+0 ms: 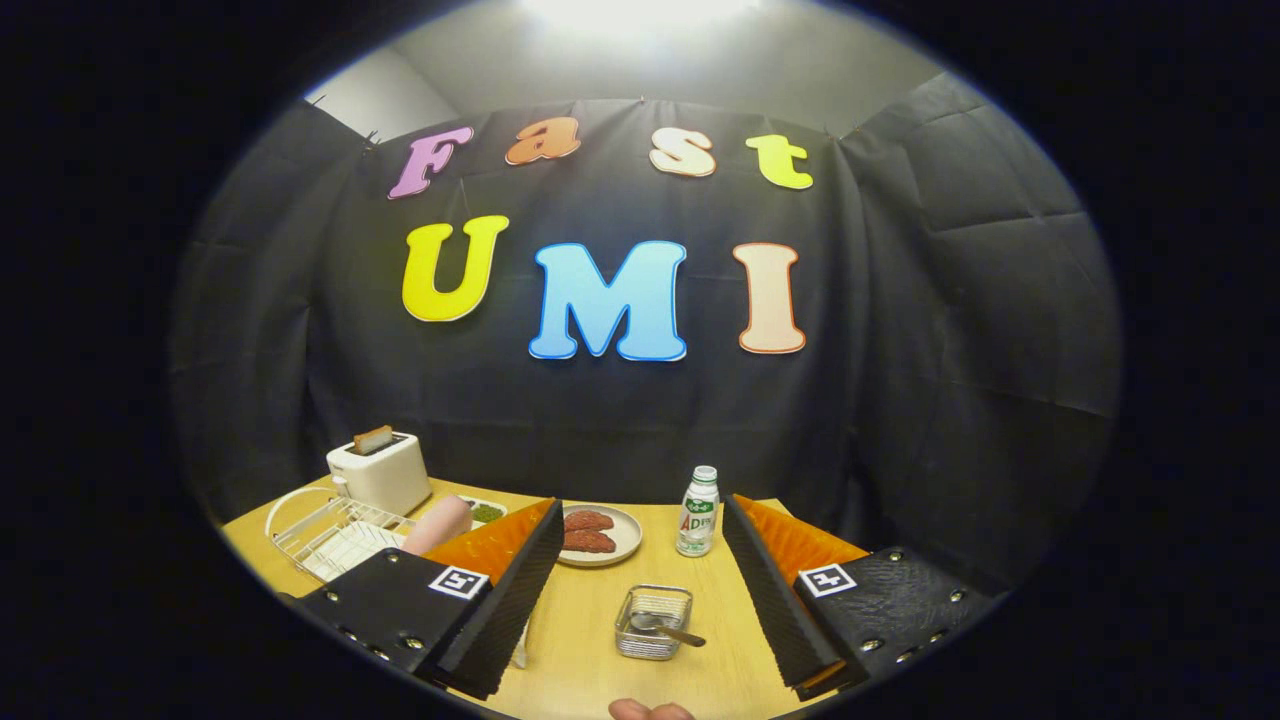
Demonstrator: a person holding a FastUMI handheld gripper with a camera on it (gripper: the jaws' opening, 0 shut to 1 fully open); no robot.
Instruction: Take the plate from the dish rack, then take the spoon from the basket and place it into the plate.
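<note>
My gripper (640, 515) is open, held above the wooden table (580, 650) with nothing between its fingers. Ahead and between them, a small wire basket (653, 622) holds a metal spoon (665, 628), whose handle sticks out to the right. A white wire dish rack (330, 535) stands to the left, beyond the left finger, and something pale and flat (345, 548) lies in it; I cannot tell for sure that it is the plate. The left finger hides part of the rack.
A beige plate (600, 533) with two reddish meat pieces sits beyond the basket. A small bottle (698, 512) stands to its right. A white toaster (380, 470) with toast, a pink object (437, 525) and a small dish of greens (487, 512) stand near the rack. A person's fingertips (650, 711) show below.
</note>
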